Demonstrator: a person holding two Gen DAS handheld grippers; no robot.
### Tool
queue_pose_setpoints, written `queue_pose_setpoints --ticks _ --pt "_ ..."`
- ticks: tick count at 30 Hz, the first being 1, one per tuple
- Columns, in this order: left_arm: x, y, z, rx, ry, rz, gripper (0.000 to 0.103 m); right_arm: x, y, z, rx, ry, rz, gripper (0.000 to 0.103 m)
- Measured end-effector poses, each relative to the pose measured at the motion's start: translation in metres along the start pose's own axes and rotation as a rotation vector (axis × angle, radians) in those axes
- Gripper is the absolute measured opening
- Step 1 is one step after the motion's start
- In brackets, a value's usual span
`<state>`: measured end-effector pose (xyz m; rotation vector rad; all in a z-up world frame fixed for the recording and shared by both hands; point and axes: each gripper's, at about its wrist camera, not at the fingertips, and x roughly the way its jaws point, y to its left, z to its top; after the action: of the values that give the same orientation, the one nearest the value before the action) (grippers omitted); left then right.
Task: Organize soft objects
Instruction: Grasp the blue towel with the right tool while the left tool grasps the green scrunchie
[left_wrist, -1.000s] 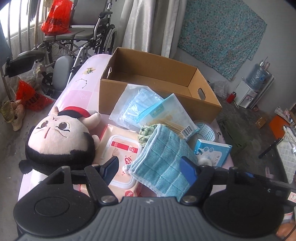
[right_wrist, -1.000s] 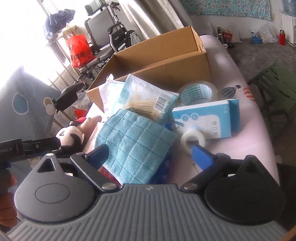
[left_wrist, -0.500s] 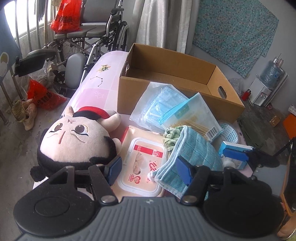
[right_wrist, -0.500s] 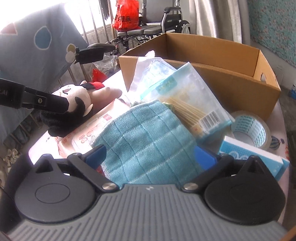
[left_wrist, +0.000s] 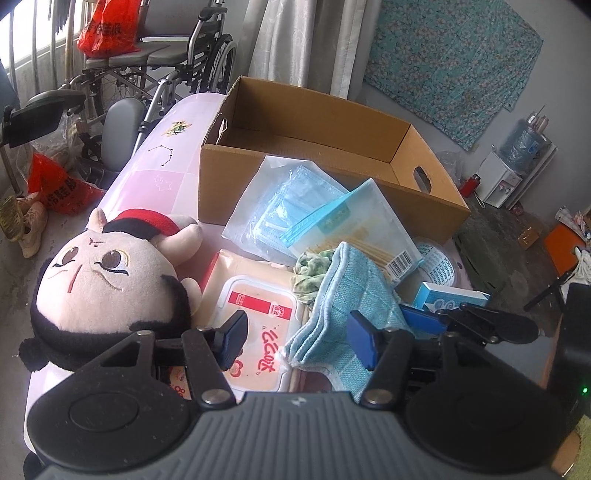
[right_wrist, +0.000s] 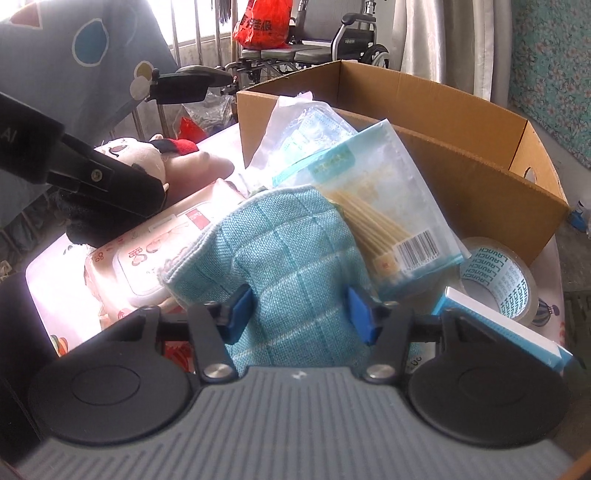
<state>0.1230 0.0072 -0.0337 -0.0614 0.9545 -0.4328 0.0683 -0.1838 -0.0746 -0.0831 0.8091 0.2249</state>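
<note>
A folded light-blue cloth (right_wrist: 288, 258) lies on the pile and fills the gap of my right gripper (right_wrist: 301, 317), whose blue pads sit on either side of it, still spread. The same cloth shows in the left wrist view (left_wrist: 347, 306). My left gripper (left_wrist: 299, 343) is open and empty, low over a pink wet-wipes pack (left_wrist: 255, 306). A plush doll (left_wrist: 107, 284) with black hair lies left of the wipes. An open cardboard box (left_wrist: 314, 147) stands behind the pile. A small green cloth (left_wrist: 310, 266) is tucked beside the blue one.
A bag of face masks (left_wrist: 288, 210) and a bag of cotton swabs (left_wrist: 358, 236) lean on the box front. A tape roll (right_wrist: 502, 277) and a blue-white carton (right_wrist: 506, 332) lie at the right. A wheelchair (left_wrist: 147, 66) stands behind the pink table (left_wrist: 159, 177).
My right gripper has swung left and closed in on the blue cloth, which now sits between its pads. My left gripper has shifted left and nearer the wipes and doll.
</note>
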Motion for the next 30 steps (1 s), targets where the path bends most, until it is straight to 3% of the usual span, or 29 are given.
queue_pose_setpoints --ticks 2,7,12,15,20,23,27,30 --pt "-0.002 0.000 0.000 0.001 -0.008 0.000 0.060 -0.010 0.000 0.002 0.003 -0.020 0.006 0.025" --pt "-0.006 0.001 -0.001 0.002 -0.016 -0.001 0.060 -0.035 -0.015 0.002 0.116 -0.051 0.028 0.014" --pt "0.003 -0.012 0.004 0.082 -0.009 0.005 0.060 -0.065 -0.038 -0.006 0.297 -0.082 0.038 0.014" --pt "0.016 -0.023 0.012 0.132 0.005 0.000 0.060 -0.064 -0.050 -0.016 0.372 -0.053 0.044 0.014" --pt "0.042 -0.026 0.039 0.091 0.037 -0.045 0.060 -0.044 -0.054 -0.029 0.420 0.013 0.057 0.015" --pt "0.067 -0.030 0.050 0.095 0.108 -0.034 0.059 -0.040 -0.056 -0.034 0.434 0.020 0.067 0.016" --pt "0.093 -0.033 0.055 0.097 0.185 -0.016 0.047 -0.034 -0.058 -0.035 0.437 0.020 0.084 0.021" --pt "0.102 -0.035 0.053 0.106 0.206 0.023 0.026 -0.029 -0.059 -0.032 0.428 0.018 0.094 0.028"
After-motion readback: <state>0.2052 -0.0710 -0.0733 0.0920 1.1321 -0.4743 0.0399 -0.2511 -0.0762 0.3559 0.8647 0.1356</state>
